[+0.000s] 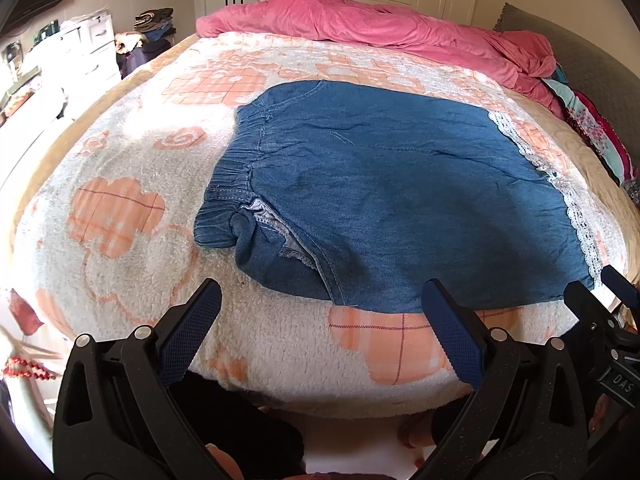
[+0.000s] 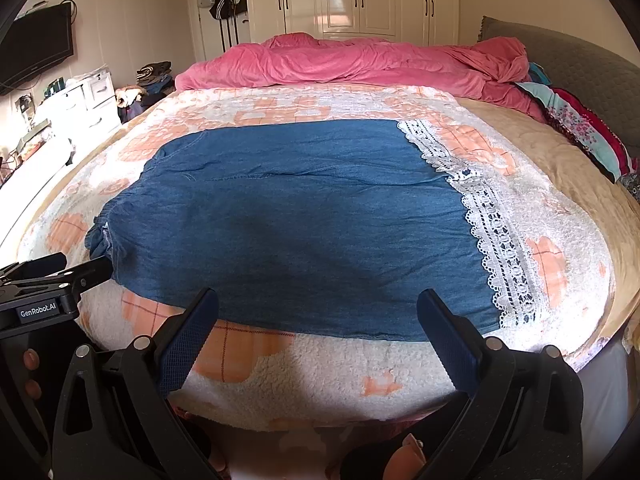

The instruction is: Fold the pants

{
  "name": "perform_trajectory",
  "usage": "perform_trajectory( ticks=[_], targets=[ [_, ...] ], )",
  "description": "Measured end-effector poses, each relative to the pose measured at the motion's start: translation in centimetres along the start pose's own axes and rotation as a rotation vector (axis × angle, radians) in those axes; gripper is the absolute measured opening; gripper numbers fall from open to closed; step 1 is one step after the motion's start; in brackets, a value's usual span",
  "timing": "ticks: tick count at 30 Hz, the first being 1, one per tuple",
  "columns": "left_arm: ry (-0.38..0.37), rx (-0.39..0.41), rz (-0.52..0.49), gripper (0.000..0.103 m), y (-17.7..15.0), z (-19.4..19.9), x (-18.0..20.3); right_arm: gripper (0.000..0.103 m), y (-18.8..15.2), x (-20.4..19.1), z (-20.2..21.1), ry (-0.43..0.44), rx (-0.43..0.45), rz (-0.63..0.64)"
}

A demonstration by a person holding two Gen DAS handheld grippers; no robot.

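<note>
Blue denim pants [image 1: 380, 184] with an elastic waistband [image 1: 228, 184] on the left and white lace hems [image 1: 576, 216] on the right lie flat across the bed. They also show in the right wrist view [image 2: 288, 216], lace hem [image 2: 500, 240] at right. My left gripper [image 1: 320, 300] is open and empty, hovering at the pants' near edge by the waist end. My right gripper [image 2: 318, 308] is open and empty at the near edge toward the hem end. The right gripper shows at the edge of the left view [image 1: 600, 292], and the left gripper at the edge of the right view [image 2: 80, 272].
The pants rest on a fuzzy white and orange blanket [image 1: 120, 216] covering the bed. A crumpled pink duvet [image 2: 352, 60] lies at the far end. Folded colourful fabrics [image 2: 576, 128] and a grey headboard [image 2: 580, 64] are at right. White drawers [image 2: 80, 100] stand at left.
</note>
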State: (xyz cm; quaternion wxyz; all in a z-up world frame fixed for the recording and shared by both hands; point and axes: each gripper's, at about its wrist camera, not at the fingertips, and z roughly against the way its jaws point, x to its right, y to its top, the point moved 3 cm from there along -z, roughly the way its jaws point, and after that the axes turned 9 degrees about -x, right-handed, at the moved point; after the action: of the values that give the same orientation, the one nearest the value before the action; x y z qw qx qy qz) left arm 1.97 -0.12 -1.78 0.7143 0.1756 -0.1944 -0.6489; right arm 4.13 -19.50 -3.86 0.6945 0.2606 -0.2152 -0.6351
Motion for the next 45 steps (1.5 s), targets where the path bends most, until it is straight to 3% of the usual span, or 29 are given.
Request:
perform_trajectory(
  ticks=[26, 36, 45],
  targets=[
    [-0.009, 0.002, 0.007, 0.094, 2.1, -1.4, 0.3, 0.099, 1.9, -0.7, -1.1, 0.01, -0.007, 0.032],
    [-0.008, -0.001, 0.05, 0.094, 6.8, -3.0, -1.9, 0.099, 5.9, -2.5, -3.7, 0.033, -0.032, 0.099],
    [0.025, -0.021, 0.128, 0.094, 13.4, -5.6, -6.6, 0.099, 12.5, -4.7, -7.7, 0.086, -0.063, 0.188]
  ],
)
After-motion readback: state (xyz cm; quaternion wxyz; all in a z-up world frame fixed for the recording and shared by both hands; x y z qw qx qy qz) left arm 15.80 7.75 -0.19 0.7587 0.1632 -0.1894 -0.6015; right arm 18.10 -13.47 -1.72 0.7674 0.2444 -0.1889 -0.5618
